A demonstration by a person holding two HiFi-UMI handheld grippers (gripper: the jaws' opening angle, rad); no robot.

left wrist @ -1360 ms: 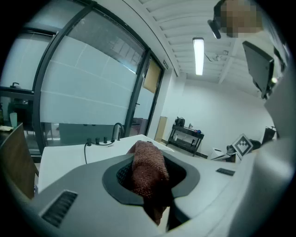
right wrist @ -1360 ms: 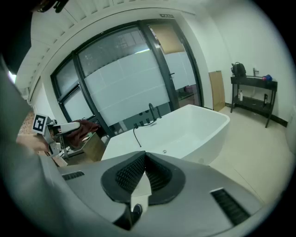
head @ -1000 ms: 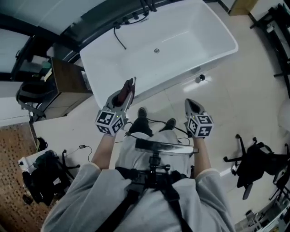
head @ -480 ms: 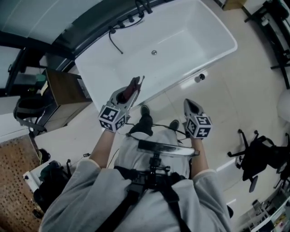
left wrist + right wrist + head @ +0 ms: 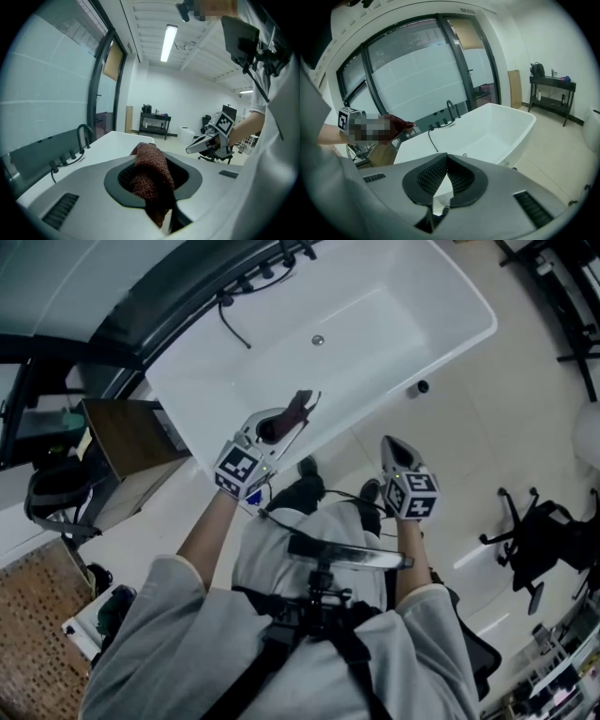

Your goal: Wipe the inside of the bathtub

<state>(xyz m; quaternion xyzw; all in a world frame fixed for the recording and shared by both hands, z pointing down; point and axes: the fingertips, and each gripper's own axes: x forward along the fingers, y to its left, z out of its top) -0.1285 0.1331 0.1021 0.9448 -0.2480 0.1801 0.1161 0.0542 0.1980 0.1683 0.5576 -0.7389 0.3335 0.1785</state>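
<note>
A white freestanding bathtub (image 5: 394, 282) lies ahead of me, its drain (image 5: 318, 339) in the floor and a dark hose (image 5: 232, 322) hanging in from the taps at its left end. My left gripper (image 5: 298, 418) reaches over the tub's near rim, shut on a dark red-brown cloth (image 5: 149, 177) that fills its jaws. The cloth (image 5: 298, 410) pokes out past the tips. My right gripper (image 5: 392, 448) hangs over the floor in front of the tub, shut with nothing in it. The tub (image 5: 487, 131) shows beyond its jaws.
A wooden side cabinet (image 5: 122, 442) stands left of the tub, against a dark-framed glass wall (image 5: 417, 70). A black office chair (image 5: 539, 540) is on the tile floor at right. My feet (image 5: 309, 486) stand close to the tub's near side.
The left gripper with the cloth has moved forward and right, from short of the tub to over its near rim. The right gripper has barely moved. My view has shifted closer to the tub.
</note>
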